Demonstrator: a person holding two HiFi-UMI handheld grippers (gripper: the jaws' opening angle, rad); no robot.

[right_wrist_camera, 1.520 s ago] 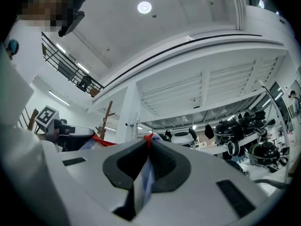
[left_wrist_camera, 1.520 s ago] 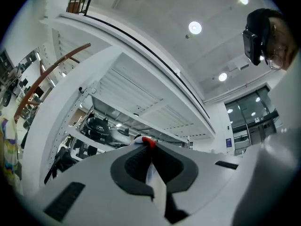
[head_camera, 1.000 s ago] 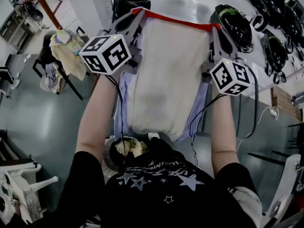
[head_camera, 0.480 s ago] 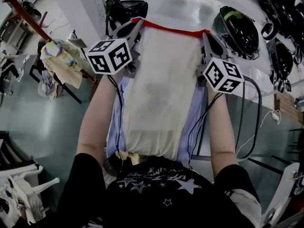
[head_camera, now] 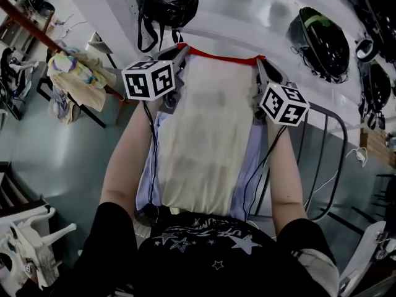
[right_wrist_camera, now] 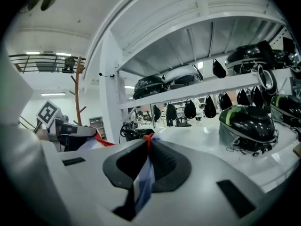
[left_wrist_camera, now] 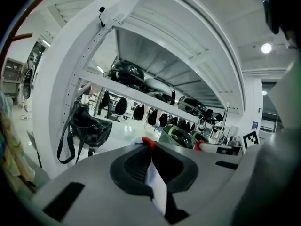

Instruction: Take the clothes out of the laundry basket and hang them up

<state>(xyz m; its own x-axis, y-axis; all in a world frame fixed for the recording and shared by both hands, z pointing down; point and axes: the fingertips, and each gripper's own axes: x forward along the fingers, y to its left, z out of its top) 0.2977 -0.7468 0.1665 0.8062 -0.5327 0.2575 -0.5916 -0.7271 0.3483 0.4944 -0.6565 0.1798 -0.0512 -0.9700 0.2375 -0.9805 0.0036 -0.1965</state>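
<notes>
Lit brightly and evenly from overhead, with no hard shadows anywhere. In the head view, showed a soft sheen on the white table [head_camera: 241, 5] at 12 o'clock and a duller gleam on the grey floor [head_camera: 55, 147] at 9 o'clock. Rendered the pale garment [head_camera: 204, 141] at centre slightly smeared, its weave lost. In the left gripper view, flared around a round ceiling lamp [left_wrist_camera: 266, 47] at 2 o'clock; in the right gripper view, around strip lights [right_wrist_camera: 33, 53] at 10 o'clock. Bowed straight shelf beams [left_wrist_camera: 131, 93] into arcs in both wide-angle views, blackened the corners, and left the near foreground at 6 o'clock soft.
</notes>
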